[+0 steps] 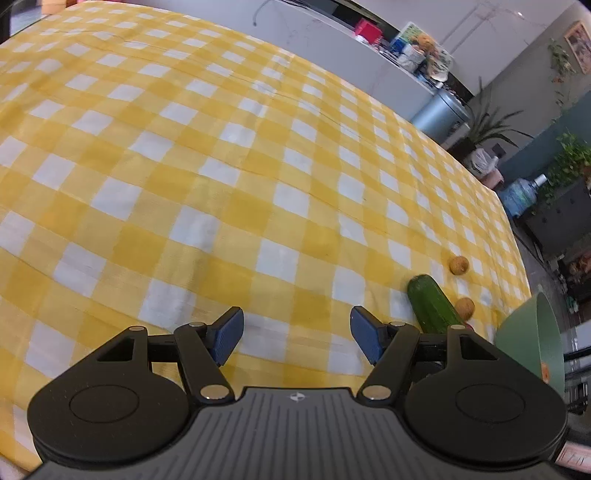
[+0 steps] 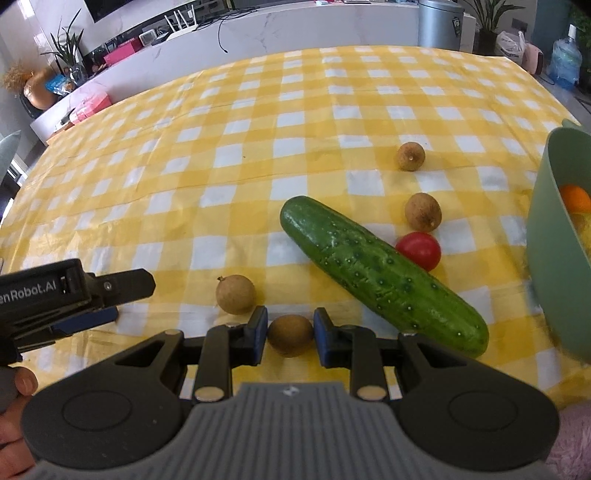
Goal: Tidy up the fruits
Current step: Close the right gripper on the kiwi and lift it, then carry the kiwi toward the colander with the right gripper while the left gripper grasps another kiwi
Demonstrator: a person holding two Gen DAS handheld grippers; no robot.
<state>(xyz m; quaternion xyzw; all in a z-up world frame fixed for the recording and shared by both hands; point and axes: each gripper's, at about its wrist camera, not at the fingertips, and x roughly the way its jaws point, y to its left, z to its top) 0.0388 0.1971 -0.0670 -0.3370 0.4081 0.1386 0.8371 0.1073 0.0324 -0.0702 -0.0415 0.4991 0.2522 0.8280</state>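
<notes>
A yellow-and-white checked tablecloth (image 2: 258, 155) spreads ahead of the fingers. Beyond its far edge runs a white marble ledge (image 2: 295, 26). Far ahead to the right stand a grey metal bin (image 2: 439, 22), a potted plant (image 2: 487, 18) and a blue water bottle (image 2: 564, 61). Far left sit a copper vase (image 2: 37, 92) and a pink box (image 2: 90, 105).

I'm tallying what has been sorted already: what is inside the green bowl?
In the right wrist view, the green bowl shows an orange fruit and something yellow below it. The bowl's near wall and the frame edge hide the rest of the inside.
</notes>
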